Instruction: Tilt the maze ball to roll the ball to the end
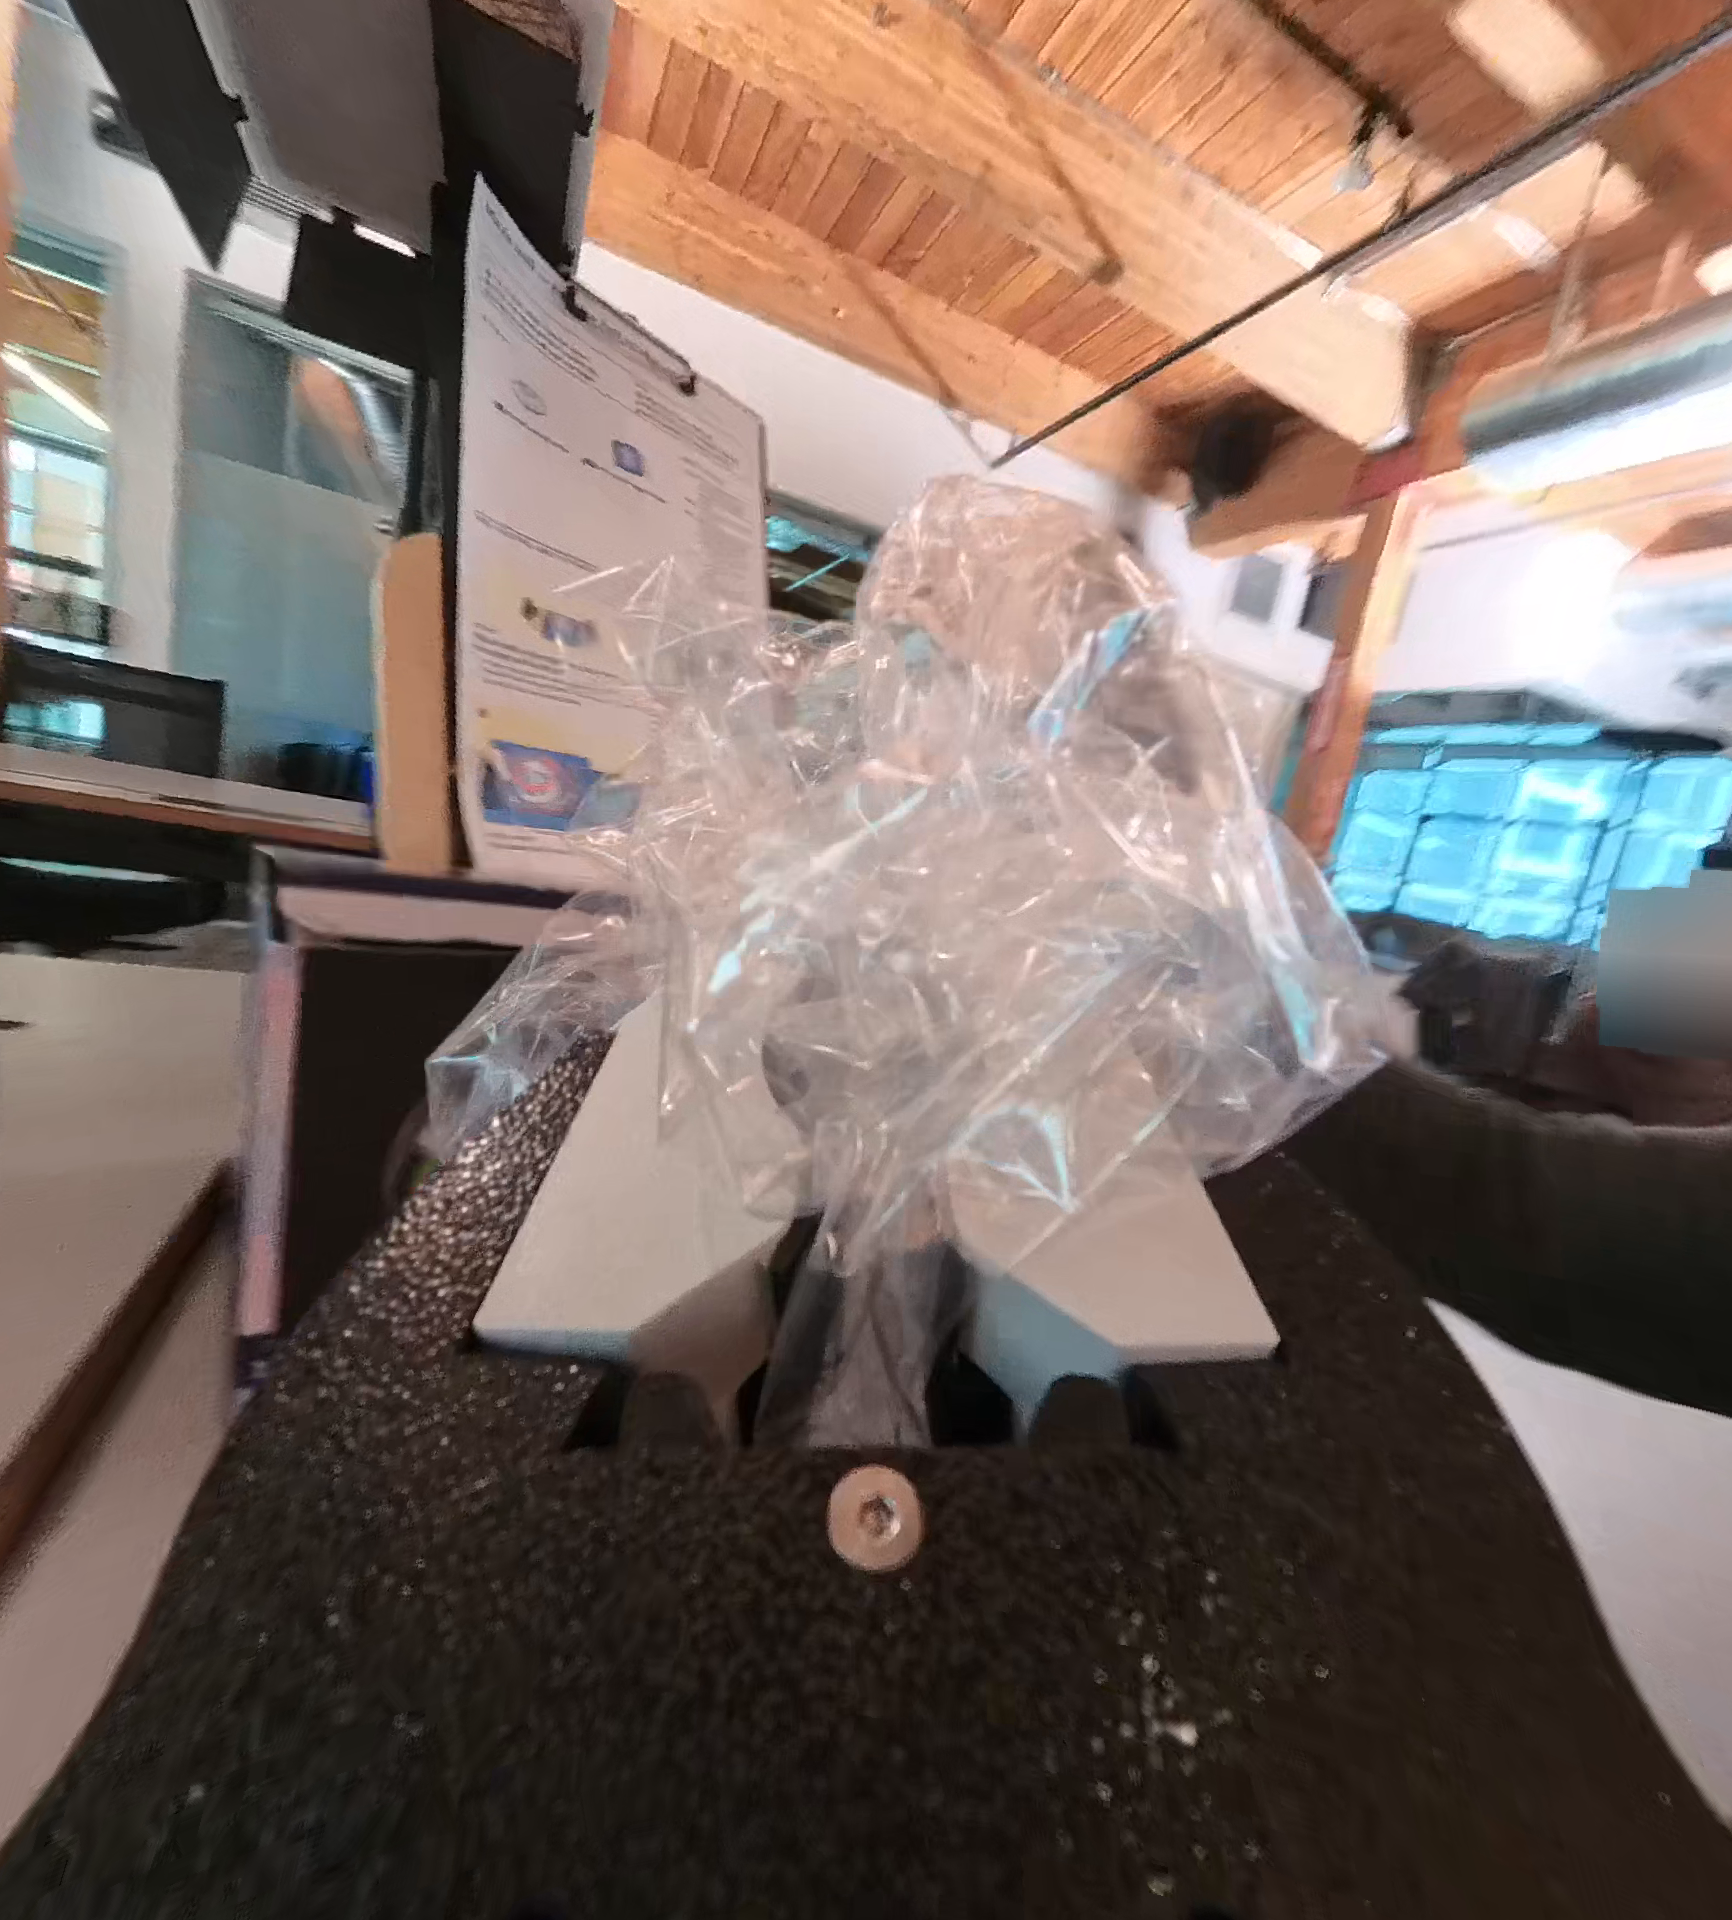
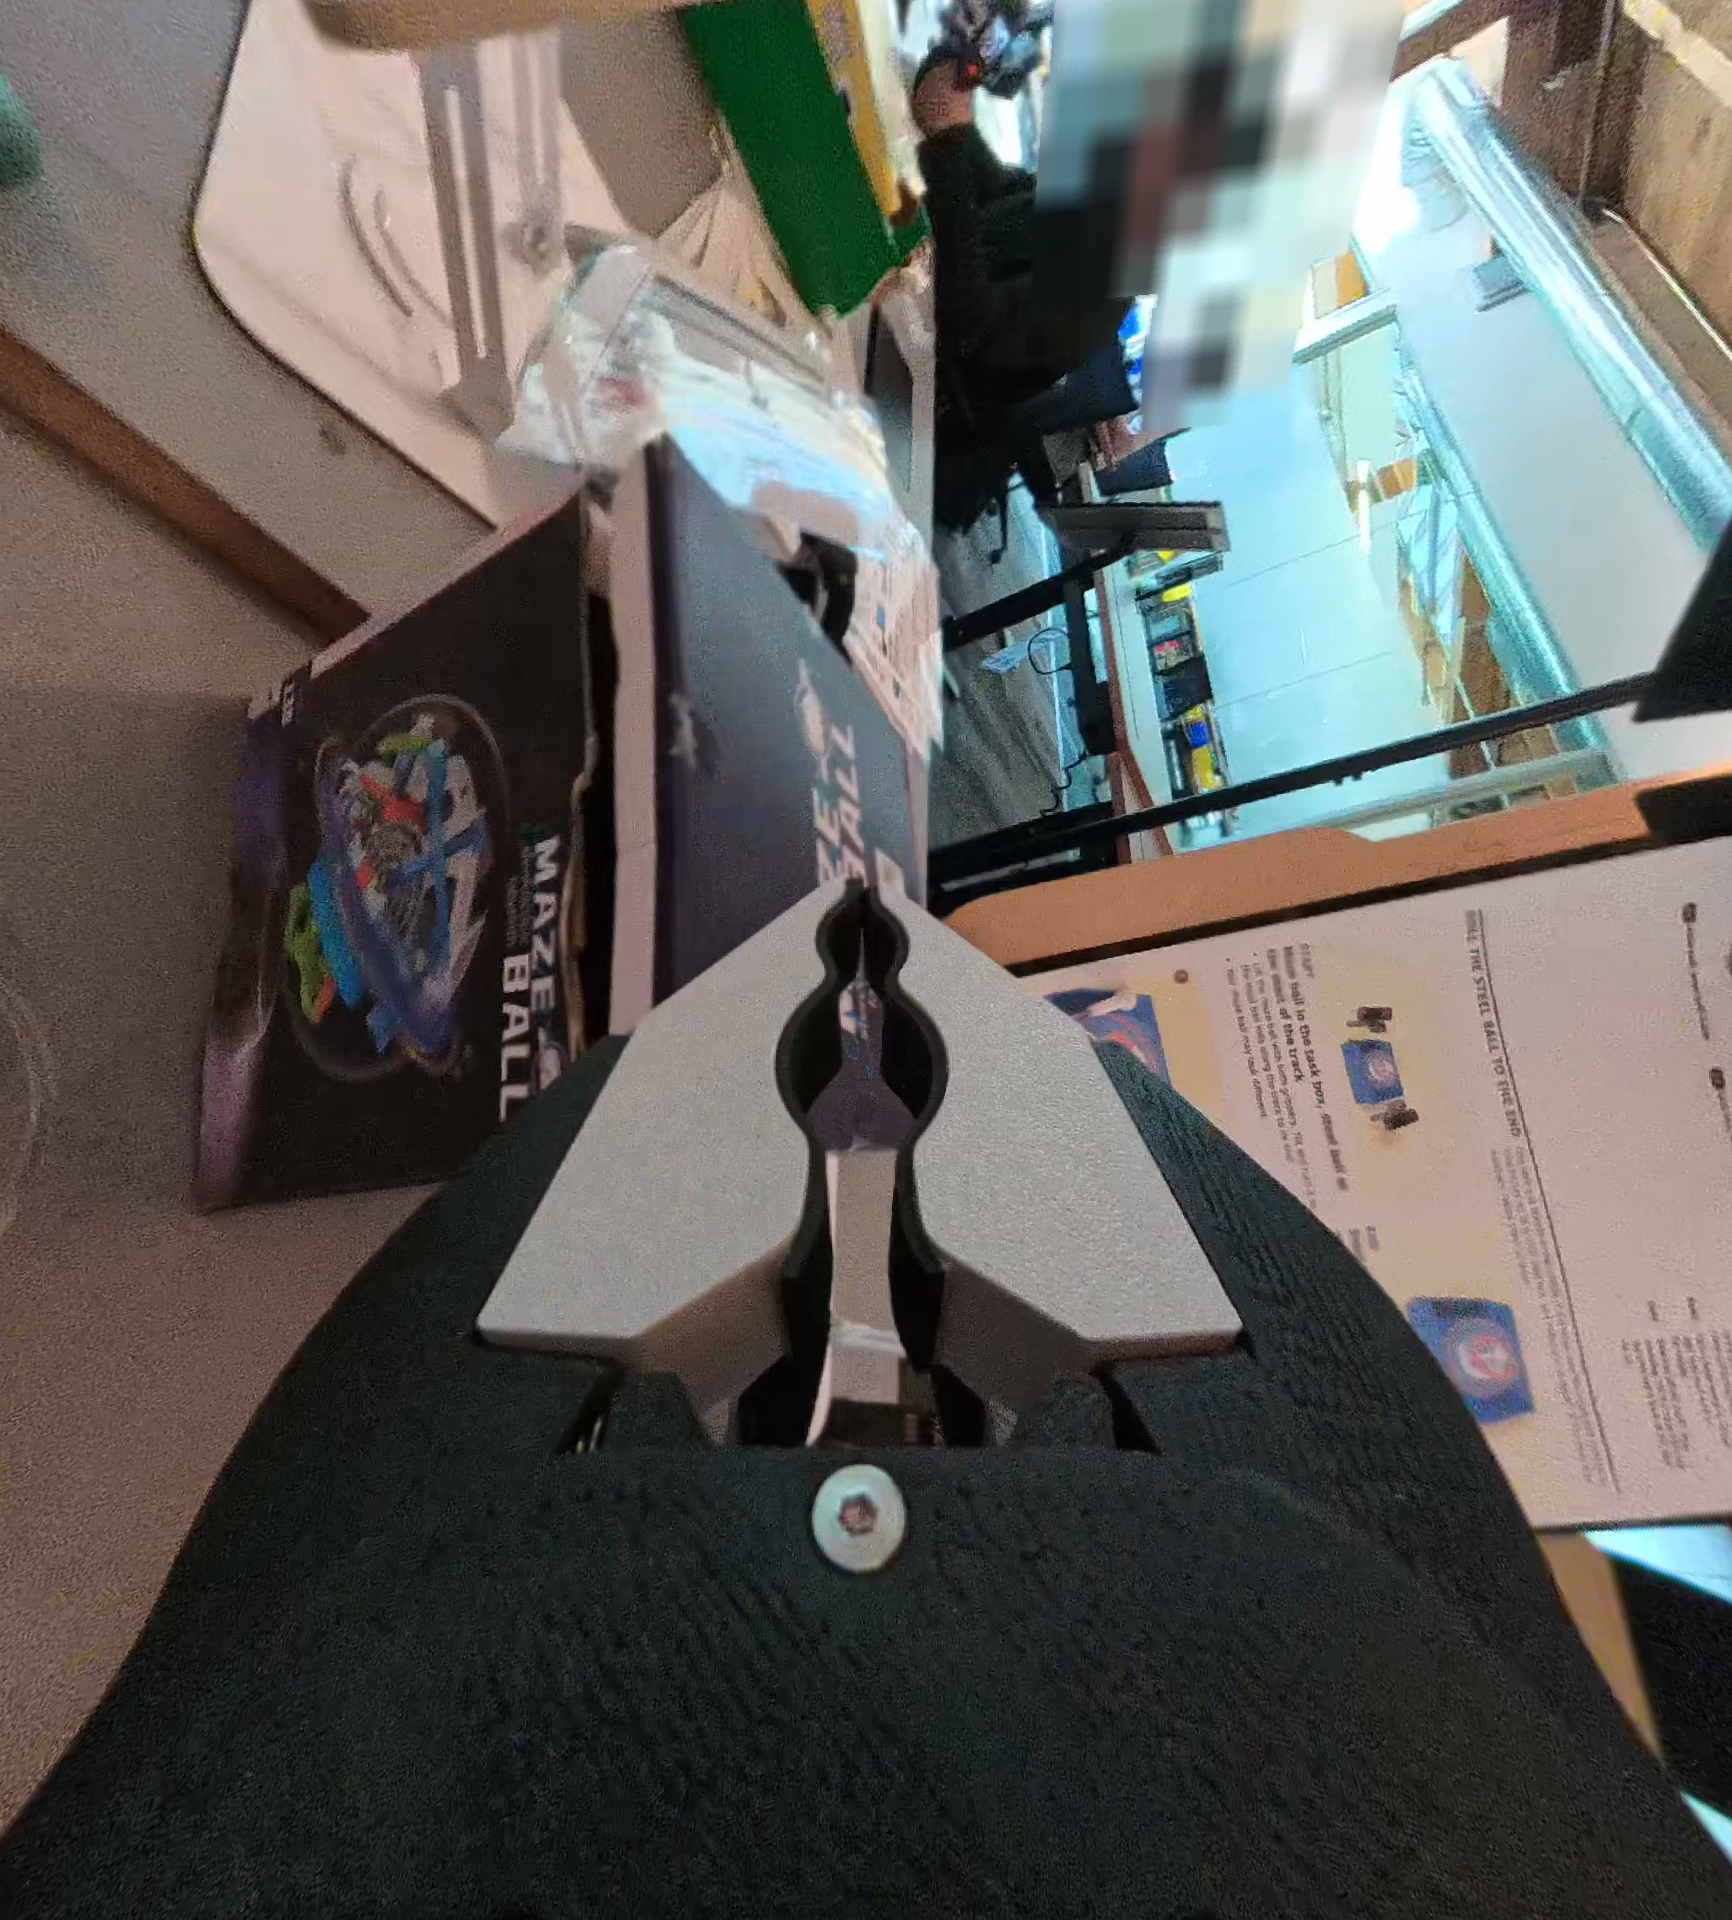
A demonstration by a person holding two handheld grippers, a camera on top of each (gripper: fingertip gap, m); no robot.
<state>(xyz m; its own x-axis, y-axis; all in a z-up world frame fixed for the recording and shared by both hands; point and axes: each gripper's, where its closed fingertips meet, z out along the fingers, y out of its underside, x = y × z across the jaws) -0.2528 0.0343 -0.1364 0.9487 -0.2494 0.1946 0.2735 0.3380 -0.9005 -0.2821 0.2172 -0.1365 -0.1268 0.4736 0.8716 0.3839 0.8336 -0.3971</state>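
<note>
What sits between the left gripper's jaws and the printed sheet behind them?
In the left wrist view, a crumpled clear plastic bag bunches up from the left gripper, hiding its fingertips and overlapping the printed sheet.

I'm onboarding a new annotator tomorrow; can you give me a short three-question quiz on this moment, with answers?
1. True or false: the left hand-held gripper holds crumpled clear plastic wrap.
2. Multiple choice: the right hand-held gripper is A) wide open, B) closed with nothing between its tips, C) closed on a green block.
3. Short answer: which dark printed item stands on the grey table ahead of the right gripper?

Key: 1 true. 2 B. 3 The maze ball box, its flap open.
</note>
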